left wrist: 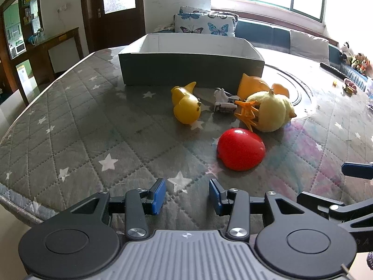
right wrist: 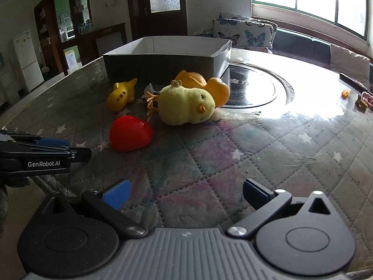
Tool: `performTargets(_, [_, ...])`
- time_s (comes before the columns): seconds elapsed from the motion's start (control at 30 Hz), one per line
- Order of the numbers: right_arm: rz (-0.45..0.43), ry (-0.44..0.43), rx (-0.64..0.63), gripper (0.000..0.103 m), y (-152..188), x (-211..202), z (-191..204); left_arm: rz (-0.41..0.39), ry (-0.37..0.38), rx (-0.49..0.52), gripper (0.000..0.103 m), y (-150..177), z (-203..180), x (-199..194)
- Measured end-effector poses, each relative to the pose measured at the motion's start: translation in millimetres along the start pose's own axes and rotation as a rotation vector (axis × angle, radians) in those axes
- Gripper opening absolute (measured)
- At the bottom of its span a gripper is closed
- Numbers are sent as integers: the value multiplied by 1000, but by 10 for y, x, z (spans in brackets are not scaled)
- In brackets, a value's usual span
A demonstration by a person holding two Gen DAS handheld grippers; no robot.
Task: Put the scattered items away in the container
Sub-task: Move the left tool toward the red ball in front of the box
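Note:
A dark open box (left wrist: 191,70) with a white inside stands at the far side of the quilted table; it also shows in the right wrist view (right wrist: 160,66). In front of it lie a yellow plastic toy (left wrist: 186,107) (right wrist: 121,95), a small white and black toy (left wrist: 225,103), an orange toy (left wrist: 254,85) (right wrist: 209,86), a yellow plush chick (left wrist: 272,112) (right wrist: 186,106) and a red heart-shaped toy (left wrist: 240,149) (right wrist: 130,133). My left gripper (left wrist: 187,196) is open and empty, near the red toy. My right gripper (right wrist: 186,193) is open and empty, nearer the table's front edge.
A dark round turntable (right wrist: 251,91) lies right of the box. Small toys (right wrist: 361,100) and a dark stick (left wrist: 333,70) lie at the far right. A bench with butterfly cushions (left wrist: 205,23) stands behind the table. The left gripper's side (right wrist: 46,156) shows in the right wrist view.

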State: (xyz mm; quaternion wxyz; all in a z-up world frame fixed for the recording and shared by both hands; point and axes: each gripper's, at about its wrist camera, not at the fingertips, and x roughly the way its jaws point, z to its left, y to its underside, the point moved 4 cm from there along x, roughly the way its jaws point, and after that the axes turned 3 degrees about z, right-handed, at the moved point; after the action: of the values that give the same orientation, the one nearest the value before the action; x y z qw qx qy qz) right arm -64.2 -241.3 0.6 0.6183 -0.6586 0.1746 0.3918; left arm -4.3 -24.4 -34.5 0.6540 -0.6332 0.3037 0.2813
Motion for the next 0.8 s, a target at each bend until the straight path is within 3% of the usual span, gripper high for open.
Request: performTargets(0.8, [10,-22,-22,103,-8,-1,63,11,16,20,44,-1,-116,-9])
